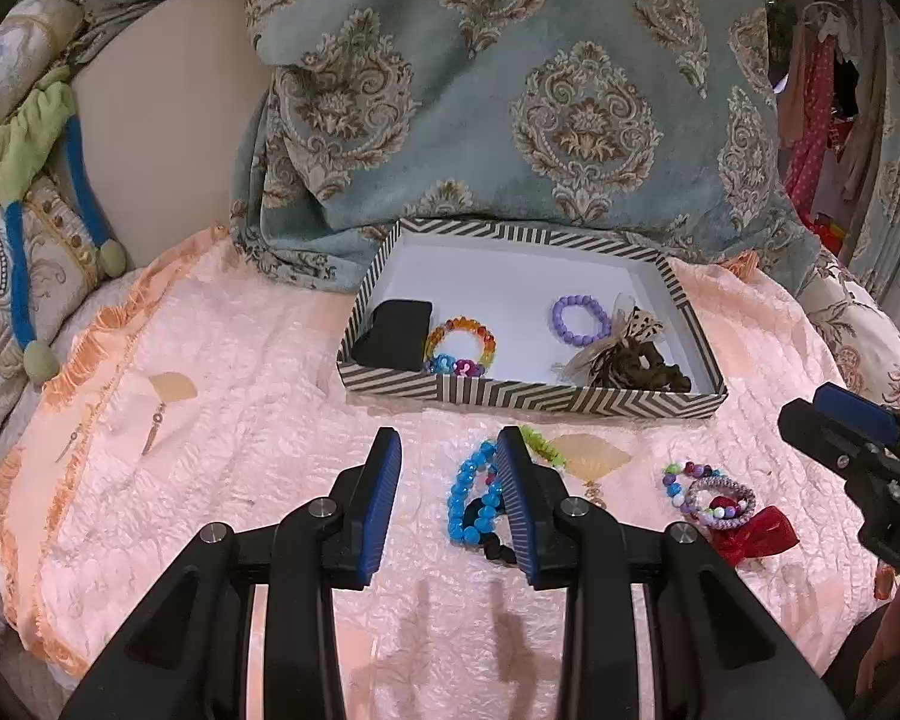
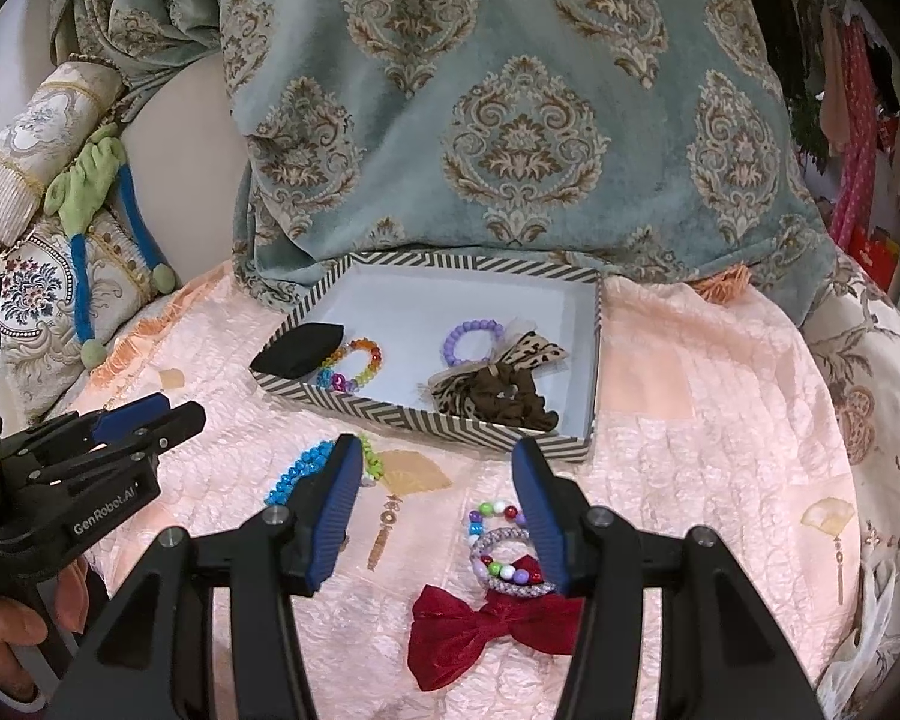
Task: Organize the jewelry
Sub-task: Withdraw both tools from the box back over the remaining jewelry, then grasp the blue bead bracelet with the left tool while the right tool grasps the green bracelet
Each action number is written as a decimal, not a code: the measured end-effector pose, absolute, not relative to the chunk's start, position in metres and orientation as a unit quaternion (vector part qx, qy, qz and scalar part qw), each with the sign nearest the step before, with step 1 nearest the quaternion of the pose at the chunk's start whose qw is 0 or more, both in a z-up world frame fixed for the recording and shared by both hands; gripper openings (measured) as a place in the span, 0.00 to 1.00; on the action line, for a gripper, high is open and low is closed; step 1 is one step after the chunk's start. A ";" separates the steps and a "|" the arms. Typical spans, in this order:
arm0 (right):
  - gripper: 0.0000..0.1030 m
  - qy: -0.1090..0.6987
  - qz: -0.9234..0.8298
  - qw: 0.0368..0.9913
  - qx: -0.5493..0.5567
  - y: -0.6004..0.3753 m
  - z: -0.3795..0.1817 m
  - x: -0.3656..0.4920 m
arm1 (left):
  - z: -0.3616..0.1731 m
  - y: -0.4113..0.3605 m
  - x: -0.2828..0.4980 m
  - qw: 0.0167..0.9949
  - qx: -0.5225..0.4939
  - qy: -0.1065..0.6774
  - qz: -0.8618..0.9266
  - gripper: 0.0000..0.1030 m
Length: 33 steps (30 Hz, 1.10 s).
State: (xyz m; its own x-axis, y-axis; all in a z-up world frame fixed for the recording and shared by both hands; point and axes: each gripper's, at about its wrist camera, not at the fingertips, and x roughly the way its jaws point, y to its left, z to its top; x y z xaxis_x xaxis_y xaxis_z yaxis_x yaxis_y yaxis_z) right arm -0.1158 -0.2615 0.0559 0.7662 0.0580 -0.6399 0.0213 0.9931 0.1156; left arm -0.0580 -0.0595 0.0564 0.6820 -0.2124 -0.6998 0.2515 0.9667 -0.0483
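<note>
Glossy beads (image 1: 471, 504) (crinkled cloth (image 1: 270, 420) beneath)

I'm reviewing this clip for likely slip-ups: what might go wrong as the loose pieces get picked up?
1. The blue bead bracelet lies tangled with a black hair tie; the open left claw may lift both.
2. The multicolor bead bracelet overlaps a sparkly band and the red bow, so the open right claw may drag neighbors.

A home bedroom, by the look of it: a bed under a peach quilted bedspread (image 1: 222, 420), a teal damask throw (image 1: 510, 90) draped ahead of the hand-held gripper (image 1: 450, 480), embroidered cushions (image 1: 6, 276) and a plush toy (image 1: 36, 120) to its left, clothes hanging (image 1: 822, 102) far right.
</note>
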 end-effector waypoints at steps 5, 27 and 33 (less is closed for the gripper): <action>0.53 0.350 0.008 0.935 0.059 -0.269 0.048 -0.115 | 0.049 -0.050 -0.053 0.910 0.017 0.390 -0.139 0.17; 0.46 0.406 0.060 0.907 0.088 -0.286 -0.010 -0.086 | -0.023 -0.064 -0.004 0.822 -0.054 0.515 -0.238 0.17; 0.39 0.429 0.101 0.894 0.084 -0.262 -0.026 -0.052 | -0.035 -0.079 0.011 0.817 -0.023 0.525 -0.239 0.00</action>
State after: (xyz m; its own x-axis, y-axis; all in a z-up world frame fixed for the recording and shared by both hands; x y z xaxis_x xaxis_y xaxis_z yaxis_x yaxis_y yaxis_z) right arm -0.0519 -0.2621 -0.0257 0.6119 0.2533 -0.7493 -0.1084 0.9653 0.2377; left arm 0.0109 -0.0795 -0.0352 0.3359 -0.4140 -0.8460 0.3657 0.8851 -0.2879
